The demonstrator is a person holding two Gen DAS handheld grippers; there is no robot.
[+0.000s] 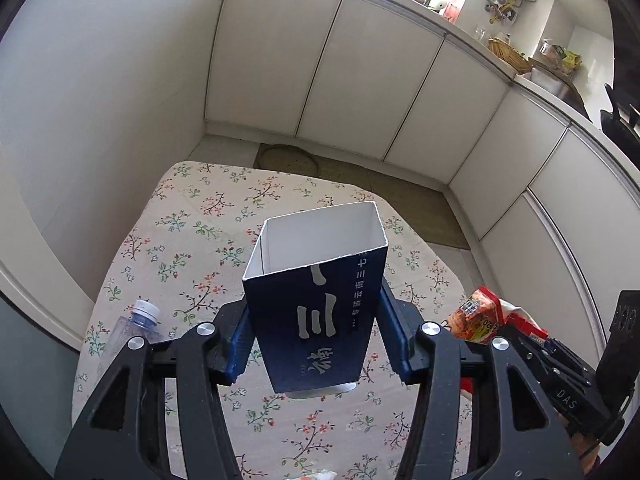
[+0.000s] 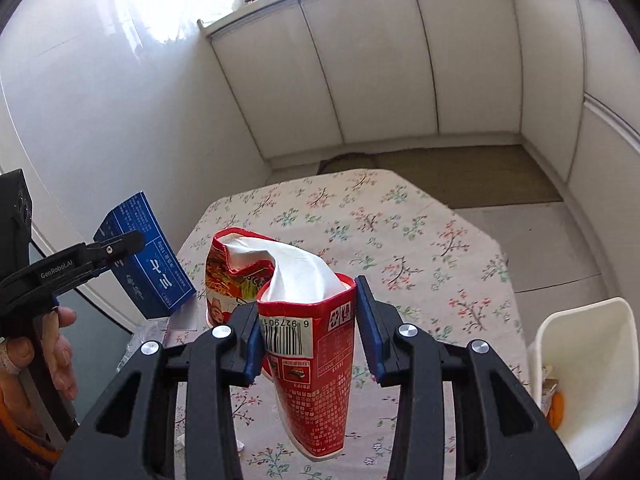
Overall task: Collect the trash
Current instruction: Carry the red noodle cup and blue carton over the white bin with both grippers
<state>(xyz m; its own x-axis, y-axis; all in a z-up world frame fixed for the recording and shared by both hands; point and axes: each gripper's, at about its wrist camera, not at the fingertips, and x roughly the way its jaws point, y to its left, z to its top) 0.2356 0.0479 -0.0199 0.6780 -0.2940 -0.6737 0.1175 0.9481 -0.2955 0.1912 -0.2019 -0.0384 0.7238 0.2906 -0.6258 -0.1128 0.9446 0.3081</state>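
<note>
My left gripper (image 1: 316, 320) is shut on an open dark blue carton (image 1: 316, 300) with white lettering, held above the floral table (image 1: 208, 220). The carton also shows in the right wrist view (image 2: 146, 256), with the left gripper (image 2: 120, 246) at far left. My right gripper (image 2: 306, 320) is shut on a crushed red noodle cup (image 2: 312, 344), held above the table (image 2: 420, 240). The red cup shows at the right of the left wrist view (image 1: 480, 316). An empty clear plastic bottle (image 1: 132, 328) with a white cap lies on the table at left.
A white bin (image 2: 580, 360) with some trash inside stands at the table's right edge. White cabinets (image 1: 360, 80) line the far wall and right side. A brown mat (image 2: 460, 172) covers the floor beyond the table. A white scrap (image 1: 320, 474) lies at the near edge.
</note>
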